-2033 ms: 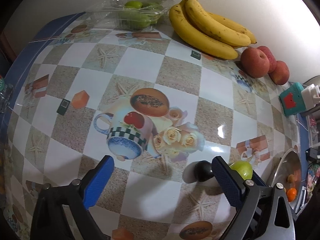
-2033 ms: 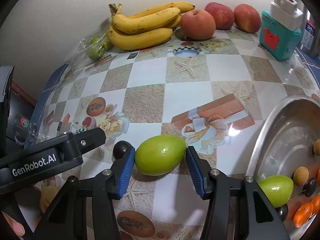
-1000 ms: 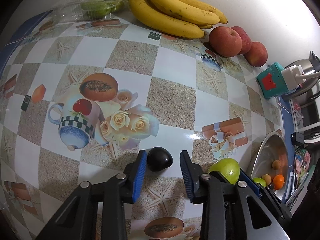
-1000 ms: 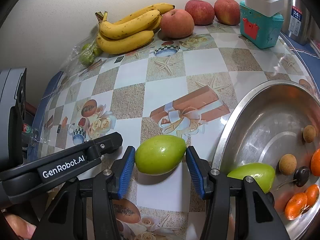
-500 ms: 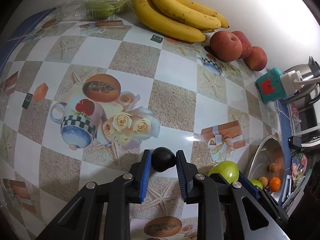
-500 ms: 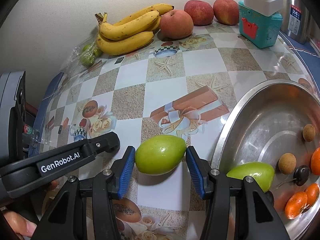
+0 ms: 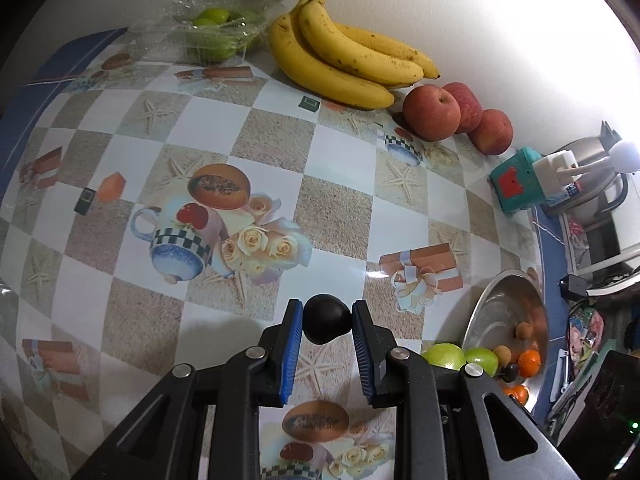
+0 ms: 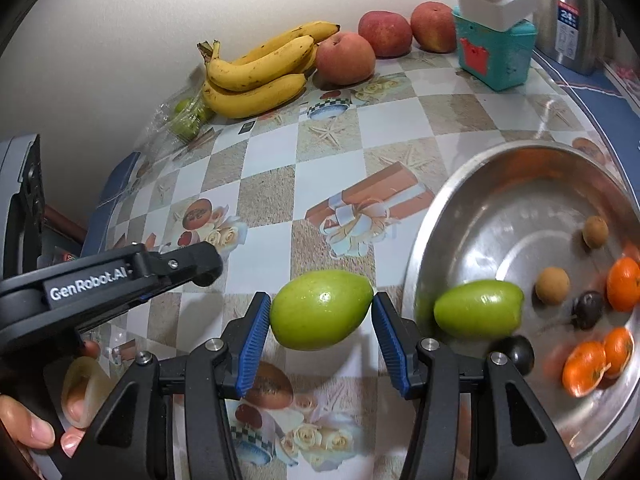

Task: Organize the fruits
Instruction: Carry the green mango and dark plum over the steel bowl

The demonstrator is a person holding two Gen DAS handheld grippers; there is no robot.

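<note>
Above the desk (image 7: 340,216) near its right edge, I hold two fruits: my left gripper (image 7: 327,322) fingers pinch a small dark fruit (image 7: 326,324), my right gripper (image 8: 320,314) fingers pinch a green fruit (image 8: 322,314) end to end along its long axis. Just right of the green fruit lies the steel bowl (image 8: 472,200), so my right hand is nearer it.

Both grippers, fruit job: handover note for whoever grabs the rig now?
Left gripper: shut on the dark plum, lifted off the table.
Right gripper: shut on the green fruit, beside the steel bowl.
Done: bowl holds another green fruit, tangerines, longans and dark plums.
Left: drop both held fruits into the bowl. Bananas, apples and the limes in the plastic box sit by the wall.
</note>
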